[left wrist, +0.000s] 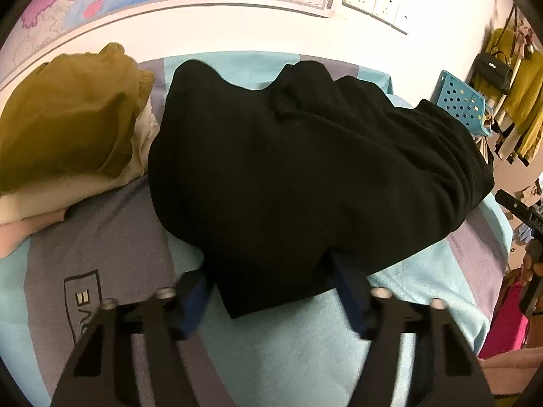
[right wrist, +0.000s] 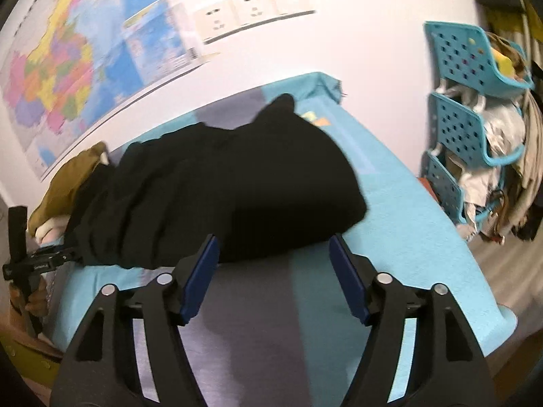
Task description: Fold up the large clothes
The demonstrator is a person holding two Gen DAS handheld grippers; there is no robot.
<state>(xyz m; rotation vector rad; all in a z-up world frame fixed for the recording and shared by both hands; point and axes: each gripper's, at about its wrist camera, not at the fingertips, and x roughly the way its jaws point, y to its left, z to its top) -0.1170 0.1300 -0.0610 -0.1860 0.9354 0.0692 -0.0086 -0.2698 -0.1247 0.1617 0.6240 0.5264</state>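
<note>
A black garment (left wrist: 288,169) lies folded in a thick bundle on the teal and grey striped bed sheet (left wrist: 101,237). In the left wrist view its near corner lies between the fingers of my left gripper (left wrist: 271,271) and covers their tips. The jaws stand apart and I see no pinch in the cloth. In the right wrist view the black garment (right wrist: 237,186) lies just ahead of my right gripper (right wrist: 273,240). That gripper is open, its blue pads (right wrist: 200,278) at the garment's near edge, with bare sheet between them. At the far left, the left gripper (right wrist: 64,256) meets the garment's end.
An olive-brown garment (left wrist: 68,118) sits on cream and pink clothes at the bed's left. Stacked blue perforated baskets (right wrist: 468,129) full of clothes stand beyond the bed's right side. A map (right wrist: 68,68) and wall sockets (right wrist: 251,10) are on the wall behind.
</note>
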